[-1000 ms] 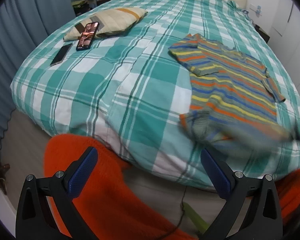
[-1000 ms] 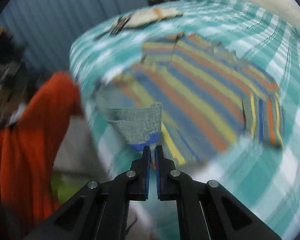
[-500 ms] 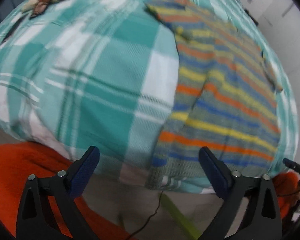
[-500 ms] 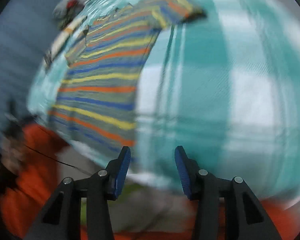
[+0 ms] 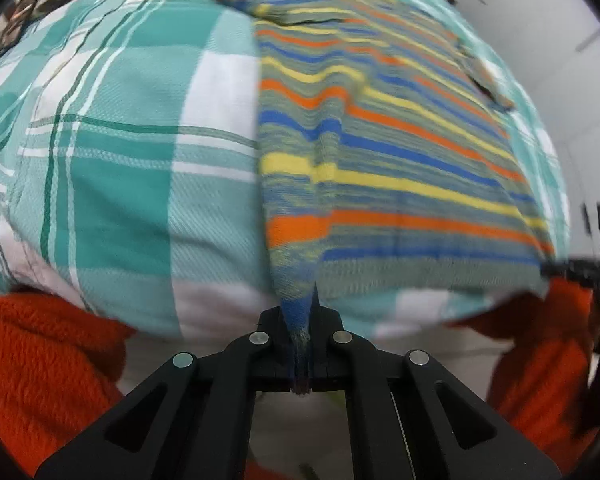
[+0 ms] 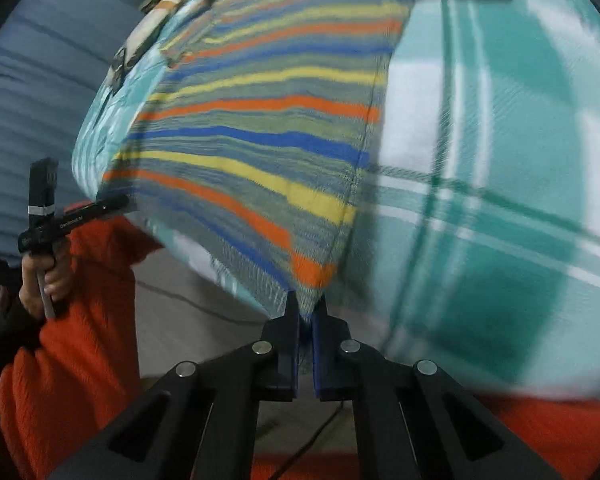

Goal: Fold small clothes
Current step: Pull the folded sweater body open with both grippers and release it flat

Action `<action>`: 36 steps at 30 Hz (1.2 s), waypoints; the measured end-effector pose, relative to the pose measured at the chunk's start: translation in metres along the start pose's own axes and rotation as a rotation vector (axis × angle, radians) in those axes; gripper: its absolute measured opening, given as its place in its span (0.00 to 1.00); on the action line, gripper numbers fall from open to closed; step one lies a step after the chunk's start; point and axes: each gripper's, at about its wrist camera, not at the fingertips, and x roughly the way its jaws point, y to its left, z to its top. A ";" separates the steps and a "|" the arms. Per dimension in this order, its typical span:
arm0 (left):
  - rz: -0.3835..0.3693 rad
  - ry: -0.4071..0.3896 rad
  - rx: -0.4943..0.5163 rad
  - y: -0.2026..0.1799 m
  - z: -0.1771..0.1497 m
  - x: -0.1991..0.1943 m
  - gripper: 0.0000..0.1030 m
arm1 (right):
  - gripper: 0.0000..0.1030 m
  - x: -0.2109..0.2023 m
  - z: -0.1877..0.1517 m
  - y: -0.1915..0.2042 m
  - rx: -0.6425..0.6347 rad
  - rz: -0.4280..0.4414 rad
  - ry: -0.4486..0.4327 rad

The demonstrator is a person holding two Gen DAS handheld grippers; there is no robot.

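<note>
A small knitted shirt (image 5: 380, 152) with orange, yellow, blue and grey-green stripes lies spread on the bed, its hem at the near edge. My left gripper (image 5: 300, 320) is shut on the hem's left corner, cloth bunched between the jaws. My right gripper (image 6: 308, 312) is shut on the hem's right corner of the same shirt (image 6: 260, 132). The left gripper also shows at the left of the right wrist view (image 6: 116, 204), at the hem's far corner.
The bed has a teal and white plaid cover (image 5: 120, 140). A pillow (image 6: 156, 20) and phones lie at the far side. The person's orange sleeves (image 5: 40, 360) hang below the bed edge. A blue curtain (image 6: 40, 80) stands to the left.
Both grippers were open half a second ago and have closed on the shirt's two hem corners. A second ago the right gripper held the hem, then released it.
</note>
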 end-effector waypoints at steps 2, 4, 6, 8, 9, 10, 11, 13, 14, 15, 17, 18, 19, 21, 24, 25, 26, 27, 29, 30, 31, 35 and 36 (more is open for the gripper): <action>0.048 0.068 0.013 -0.001 -0.002 0.008 0.02 | 0.04 -0.015 -0.002 -0.005 0.005 -0.048 -0.005; 0.111 0.125 -0.034 0.009 -0.001 0.025 0.02 | 0.04 -0.009 0.003 -0.015 0.016 -0.100 0.020; 0.119 0.172 -0.094 0.020 0.001 0.041 0.02 | 0.04 0.011 0.006 -0.025 0.039 -0.120 0.062; 0.130 0.183 -0.108 0.019 0.003 0.047 0.02 | 0.04 0.034 0.007 -0.031 0.053 -0.147 0.096; 0.143 0.176 -0.104 0.018 0.004 0.046 0.02 | 0.04 0.044 0.007 -0.033 0.065 -0.156 0.099; 0.156 0.171 -0.102 0.016 0.005 0.046 0.02 | 0.04 0.047 0.007 -0.033 0.079 -0.157 0.098; 0.164 0.171 -0.103 0.015 0.004 0.048 0.02 | 0.04 0.050 0.008 -0.032 0.089 -0.161 0.093; 0.191 0.180 -0.108 0.013 0.004 0.052 0.02 | 0.04 0.052 0.008 -0.029 0.094 -0.176 0.086; 0.210 0.186 -0.105 0.010 0.003 0.056 0.03 | 0.05 0.053 0.007 -0.027 0.090 -0.186 0.083; 0.229 0.192 -0.102 0.010 0.002 0.058 0.03 | 0.05 0.056 0.008 -0.022 0.090 -0.195 0.080; 0.302 0.204 -0.107 0.010 -0.001 0.062 0.08 | 0.05 0.057 0.006 -0.018 0.095 -0.222 0.076; 0.315 0.206 -0.115 0.011 -0.001 0.060 0.10 | 0.06 0.057 0.005 -0.017 0.096 -0.234 0.073; 0.313 0.203 -0.132 0.012 -0.002 0.058 0.17 | 0.07 0.057 0.003 -0.016 0.098 -0.245 0.071; 0.308 0.179 -0.158 0.016 -0.005 0.044 0.39 | 0.26 0.056 -0.001 -0.016 0.113 -0.268 0.073; 0.394 0.038 -0.167 0.012 -0.012 0.001 0.64 | 0.47 0.036 -0.008 -0.019 0.141 -0.288 0.013; 0.423 -0.006 -0.163 0.008 -0.014 -0.011 0.69 | 0.48 0.026 -0.010 -0.018 0.149 -0.311 -0.025; 0.449 -0.063 -0.156 0.004 -0.014 -0.026 0.74 | 0.48 0.016 -0.012 -0.016 0.159 -0.338 -0.068; 0.457 -0.127 -0.145 -0.003 -0.011 -0.041 0.76 | 0.48 0.002 -0.013 -0.013 0.163 -0.398 -0.130; 0.422 -0.223 -0.108 -0.015 -0.002 -0.059 0.82 | 0.48 -0.020 -0.011 -0.001 0.157 -0.464 -0.240; 0.396 -0.254 -0.087 -0.024 0.006 -0.059 0.84 | 0.49 -0.029 -0.009 0.006 0.147 -0.466 -0.292; 0.369 -0.276 -0.062 -0.031 0.021 -0.060 0.88 | 0.50 -0.035 -0.005 0.018 0.121 -0.444 -0.361; 0.288 -0.329 0.087 -0.064 0.058 -0.032 0.88 | 0.56 -0.029 0.013 0.055 -0.011 -0.355 -0.505; 0.273 -0.321 0.104 -0.063 0.059 -0.024 0.88 | 0.56 -0.018 0.019 0.064 -0.051 -0.339 -0.527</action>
